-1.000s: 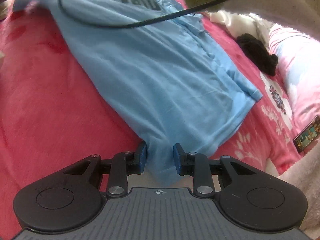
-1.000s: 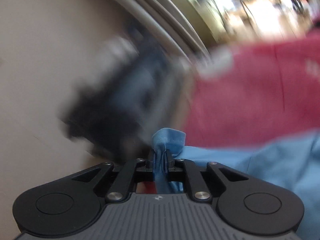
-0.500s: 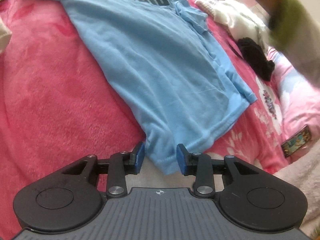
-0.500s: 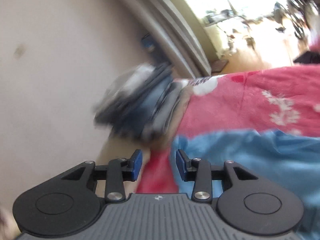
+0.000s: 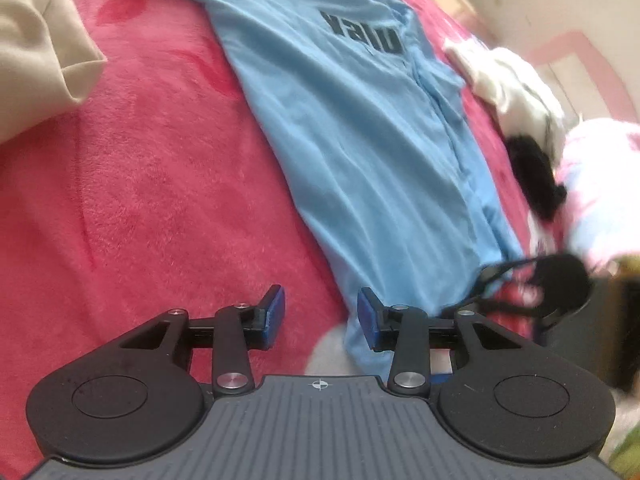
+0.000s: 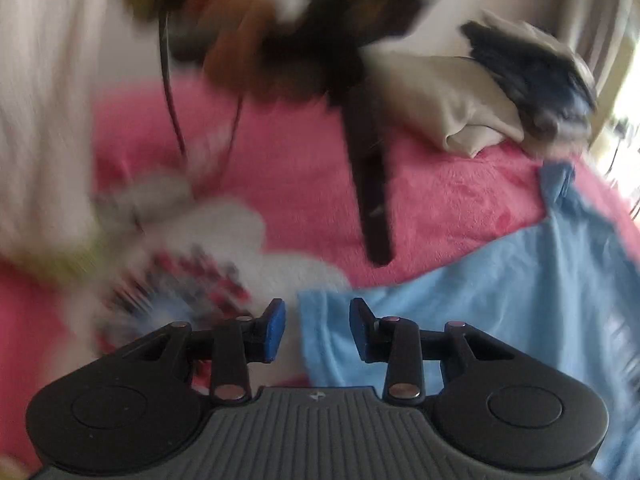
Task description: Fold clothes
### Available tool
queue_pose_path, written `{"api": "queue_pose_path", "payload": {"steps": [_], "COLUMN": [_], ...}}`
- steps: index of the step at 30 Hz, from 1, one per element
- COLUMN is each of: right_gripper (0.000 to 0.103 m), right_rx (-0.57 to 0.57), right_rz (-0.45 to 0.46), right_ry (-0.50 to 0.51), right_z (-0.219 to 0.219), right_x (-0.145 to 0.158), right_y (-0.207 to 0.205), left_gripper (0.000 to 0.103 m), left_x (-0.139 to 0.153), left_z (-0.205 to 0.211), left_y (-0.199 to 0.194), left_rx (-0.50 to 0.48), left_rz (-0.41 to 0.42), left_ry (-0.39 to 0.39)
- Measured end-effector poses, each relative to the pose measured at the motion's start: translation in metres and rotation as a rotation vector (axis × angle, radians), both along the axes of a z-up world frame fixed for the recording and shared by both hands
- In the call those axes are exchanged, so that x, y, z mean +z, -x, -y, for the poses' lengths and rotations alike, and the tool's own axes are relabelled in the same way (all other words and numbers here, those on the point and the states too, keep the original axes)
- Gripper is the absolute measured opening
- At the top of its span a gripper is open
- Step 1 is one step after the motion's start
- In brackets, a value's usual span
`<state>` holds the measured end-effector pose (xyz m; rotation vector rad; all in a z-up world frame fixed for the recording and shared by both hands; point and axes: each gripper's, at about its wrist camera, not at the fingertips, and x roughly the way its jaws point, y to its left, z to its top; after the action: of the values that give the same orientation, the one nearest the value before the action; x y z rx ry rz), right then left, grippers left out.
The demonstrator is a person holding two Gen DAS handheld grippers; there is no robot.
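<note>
Lying lower-centre over a light blue cotton T-shirt (image 5: 360, 152) on pink fleece bedding (image 5: 140, 200): left tool (image 5: 320, 314) opening, right tool (image 6: 316, 326) closing, both empty.

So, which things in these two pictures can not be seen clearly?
- Right wrist view: the left gripper and the hand holding it are smeared by motion blur.
- Left wrist view: the dark print on the blue T-shirt is unreadable, part hidden by a fold.
- Left wrist view: the right gripper is blurred.
</note>
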<state>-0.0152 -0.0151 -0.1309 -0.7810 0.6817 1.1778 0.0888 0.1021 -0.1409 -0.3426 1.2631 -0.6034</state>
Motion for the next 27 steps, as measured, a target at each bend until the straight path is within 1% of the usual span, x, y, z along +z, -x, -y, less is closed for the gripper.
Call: {"api": "queue_pose_path", "payload": {"steps": [1, 2, 3, 4, 7, 9, 11, 14, 16, 17, 18, 19, 20, 22, 23, 24, 25, 26, 27], "right_gripper": [0.009, 0.006, 0.005, 0.005, 0.005, 0.005, 0.005, 0.005, 0.005, 0.005, 0.005, 0.006, 0.008, 0.009, 0.011, 0.017, 0.022, 0.030, 0.035], "right_rx": [-0.026, -0.091, -0.198, -0.310, -0.729, -0.947, -1.107, -1.229, -1.264, -1.267, -1.272, -1.279, -1.281, -1.276, -1.253, -1.226, -1.184, -1.140, -1.086], "right_rz": [0.008, -0.033, -0.124, -0.219, -0.566, -0.789, -1.002, -1.231, -1.334, -1.368, -1.376, -1.365, -1.331, -1.204, -1.119, -1.032, -0.927, -0.821, -0.714], "right_ry": [0.033, 0.020, -0.060, -0.144, -0.465, -0.599, -0.695, -0.829, -0.885, -0.895, -0.889, -0.868, -0.833, -0.746, -0.704, -0.661, -0.614, -0.570, -0.530], "right_z": [-0.002, 0.003, 0.017, 0.032, 0.107, 0.152, 0.183, 0.204, 0.208, 0.207, 0.205, 0.204, 0.203, 0.201, 0.201, 0.201, 0.199, 0.197, 0.191], "right_x": [-0.010, -0.011, -0.003, 0.005, 0.016, -0.003, -0.032, -0.066, -0.082, -0.088, -0.093, -0.096, -0.094, -0.086, -0.076, -0.066, -0.052, -0.038, -0.024], "right_y": [-0.006, -0.019, -0.039, -0.058, -0.113, -0.133, -0.138, -0.133, -0.131, -0.129, -0.120, -0.122, -0.126, -0.135, -0.137, -0.139, -0.139, -0.137, -0.134], "left_gripper": [0.040, 0.040, 0.040, 0.040, 0.040, 0.040, 0.040, 0.040, 0.040, 0.040, 0.040, 0.040, 0.040, 0.040, 0.040, 0.040, 0.040, 0.040, 0.040], "left_x": [0.001, 0.002, 0.004, 0.006, 0.008, 0.005, 0.003, 0.000, -0.002, -0.003, -0.004, -0.004, -0.004, -0.002, -0.001, 0.000, 0.001, 0.002, 0.004], "left_z": [0.000, 0.001, 0.001, 0.001, 0.003, 0.006, 0.010, 0.014, 0.015, 0.017, 0.019, 0.022, 0.025, 0.033, 0.037, 0.041, 0.044, 0.047, 0.049], "left_y": [-0.001, -0.003, -0.004, -0.005, -0.010, -0.014, -0.018, -0.023, -0.025, -0.026, -0.027, -0.028, -0.028, -0.027, -0.027, -0.026, -0.025, -0.024, -0.024], "left_rx": [0.010, 0.020, 0.025, 0.028, 0.035, 0.036, 0.030, 0.037, 0.053, 0.058, 0.062, 0.061, 0.058, 0.031, 0.017, 0.003, -0.011, -0.024, -0.035], "left_rz": [0.001, 0.003, 0.010, 0.015, 0.021, 0.013, 0.004, -0.001, -0.007, -0.009, -0.009, -0.002, 0.008, 0.058, 0.083, 0.105, 0.127, 0.148, 0.168], "left_ry": [0.005, 0.011, 0.018, 0.030, 0.059, 0.069, 0.073, 0.085, 0.099, 0.106, 0.111, 0.102, 0.090, 0.034, 0.007, -0.017, -0.039, -0.055, -0.068]}}
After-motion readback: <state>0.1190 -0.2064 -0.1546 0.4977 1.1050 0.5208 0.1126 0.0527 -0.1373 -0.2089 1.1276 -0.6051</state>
